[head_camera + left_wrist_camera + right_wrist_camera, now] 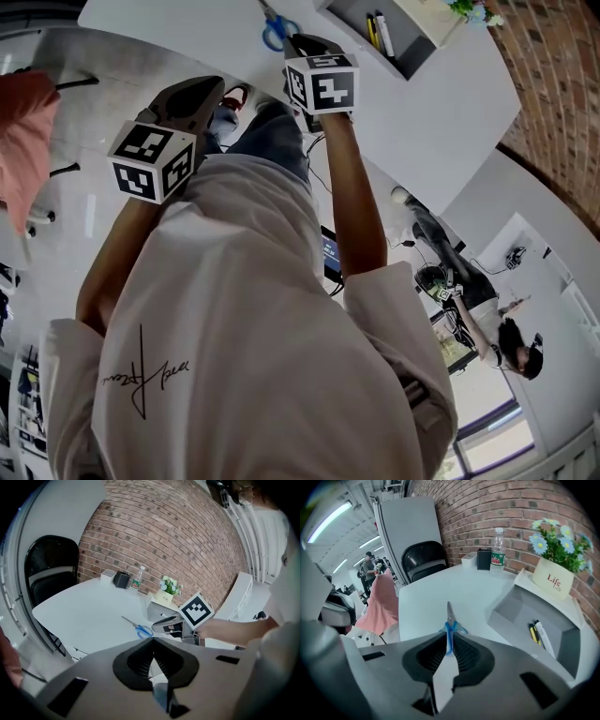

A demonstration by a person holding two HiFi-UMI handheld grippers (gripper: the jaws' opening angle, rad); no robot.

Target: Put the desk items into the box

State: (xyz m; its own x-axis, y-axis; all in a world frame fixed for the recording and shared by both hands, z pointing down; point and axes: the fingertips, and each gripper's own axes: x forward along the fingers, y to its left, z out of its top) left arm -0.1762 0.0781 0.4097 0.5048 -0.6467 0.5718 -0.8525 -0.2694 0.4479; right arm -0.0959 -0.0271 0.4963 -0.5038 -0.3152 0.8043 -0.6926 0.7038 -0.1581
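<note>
**Desk:** What has your right gripper (449, 637) got?

**Operator:** I have its jaws drawn in almost together on the blue handle of the scissors (449, 613). The handle strip runs straight between the pads, with a loop showing on either side. The blade points away from me, toward the far side of the tabletop (426, 597).

**Desk:** Are the scissors off the surface?

**Operator:** I can't tell. From my left gripper's camera they look to lie flat on the white top, near its near edge, with the right gripper's tip at their handle end.

**Desk:** And the left gripper (152, 640)?

**Operator:** I see its jaws closed, pads meeting at the tips, with nothing between them. It hangs to the left of the right one, off the near edge of the tabletop and close to the body.

**Desk:** Where is the box (506, 613)?

**Operator:** To the right of the scissors, near them but apart. It is grey and open, and two pens (536, 634) lie side by side in its right part, one yellow and black, one white.

**Desk:** Anything else around it?

**Operator:** A cream flower pot (553, 578) stands just behind the box on the right. Farther back, by the brick wall (487, 508), I see a water bottle (498, 548) just beside a small black holder (483, 559). A black chair (424, 559) stands at the far end of the tabletop.
</note>
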